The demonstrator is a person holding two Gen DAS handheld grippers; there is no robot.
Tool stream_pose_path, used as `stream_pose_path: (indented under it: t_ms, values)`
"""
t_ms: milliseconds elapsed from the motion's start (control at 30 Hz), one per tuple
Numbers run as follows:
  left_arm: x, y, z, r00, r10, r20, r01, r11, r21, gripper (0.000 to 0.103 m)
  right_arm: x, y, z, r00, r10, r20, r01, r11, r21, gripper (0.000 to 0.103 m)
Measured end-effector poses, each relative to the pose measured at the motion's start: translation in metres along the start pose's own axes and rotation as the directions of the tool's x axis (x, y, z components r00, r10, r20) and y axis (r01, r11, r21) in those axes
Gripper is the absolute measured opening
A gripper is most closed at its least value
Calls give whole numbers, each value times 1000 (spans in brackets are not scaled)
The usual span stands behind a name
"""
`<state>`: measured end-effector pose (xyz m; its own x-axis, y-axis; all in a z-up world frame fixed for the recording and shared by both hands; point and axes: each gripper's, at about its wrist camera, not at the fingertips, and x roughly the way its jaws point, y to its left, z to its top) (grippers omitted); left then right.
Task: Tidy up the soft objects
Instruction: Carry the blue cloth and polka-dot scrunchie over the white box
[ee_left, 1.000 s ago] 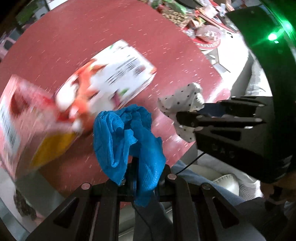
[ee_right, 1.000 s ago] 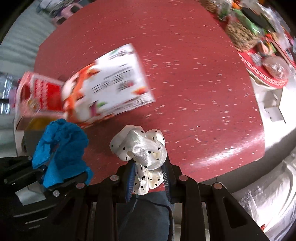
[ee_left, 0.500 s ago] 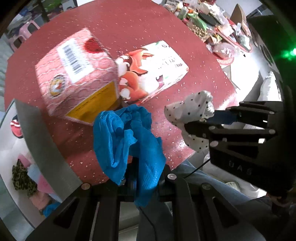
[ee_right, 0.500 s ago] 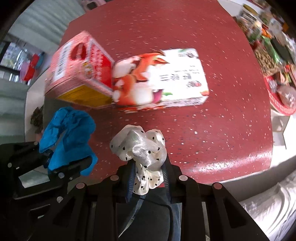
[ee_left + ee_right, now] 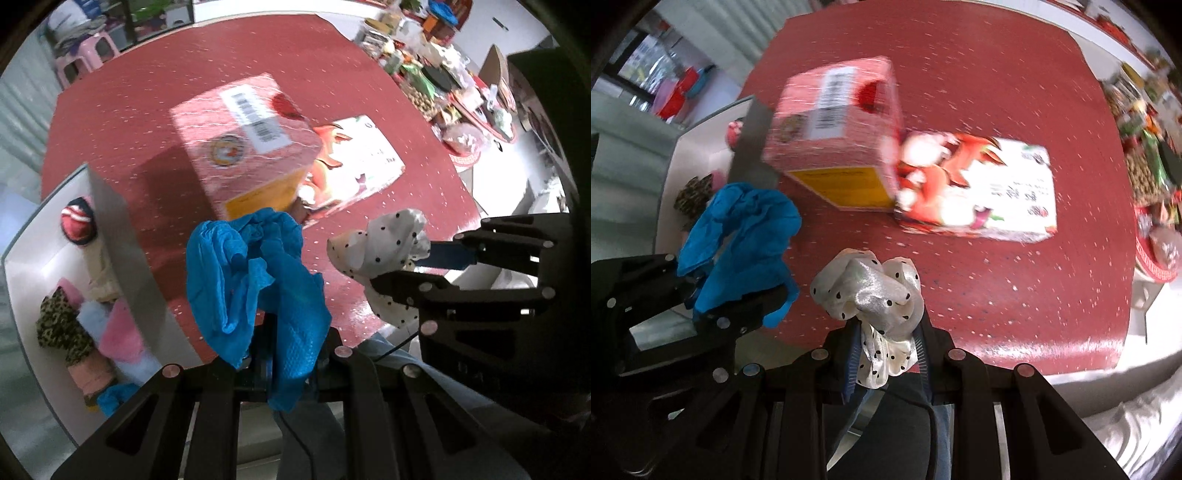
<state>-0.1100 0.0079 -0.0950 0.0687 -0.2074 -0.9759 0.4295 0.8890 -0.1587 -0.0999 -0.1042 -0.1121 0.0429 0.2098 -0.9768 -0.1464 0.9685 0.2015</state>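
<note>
My left gripper (image 5: 280,354) is shut on a crumpled blue cloth (image 5: 255,273), held above the near edge of the red table (image 5: 221,66). It shows in the right wrist view too (image 5: 742,236). My right gripper (image 5: 886,343) is shut on a white polka-dot scrunchie (image 5: 871,291), also visible in the left wrist view (image 5: 384,247). A white bin (image 5: 48,258) at the left, beside the table, holds several soft items: a leopard-print one (image 5: 59,328), pink and pale blue ones, a red striped ball (image 5: 77,221).
A pink carton (image 5: 251,147) and a white box with a fox picture (image 5: 354,166) lie side by side on the table. Cluttered snacks and packets (image 5: 436,74) sit on a far surface at the right. The person's legs are below the grippers.
Both grippers have swung left, still holding their items. The boxes have shifted right in view, and the white bin with soft items has come into sight at the left.
</note>
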Motion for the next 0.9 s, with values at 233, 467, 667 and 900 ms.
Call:
stream_pose_path:
  t_ms: [233, 467, 667, 900]
  values:
    - [-21, 32, -13, 998, 27, 52, -22, 995, -99, 14, -7, 38, 15, 1000, 15, 16, -14, 995, -101, 28]
    - [-36, 57, -26, 995, 52, 84, -36, 984, -177, 14, -10, 77, 29, 1000, 24, 19, -20, 981, -193, 28]
    - [-50, 79, -37, 991, 74, 110, -46, 969, -241, 14, -15, 104, 40, 999, 31, 25, -24, 965, -262, 28]
    - [-60, 96, -45, 987, 96, 130, -54, 953, -297, 14, -20, 127, 49, 999, 38, 31, -26, 946, -324, 28]
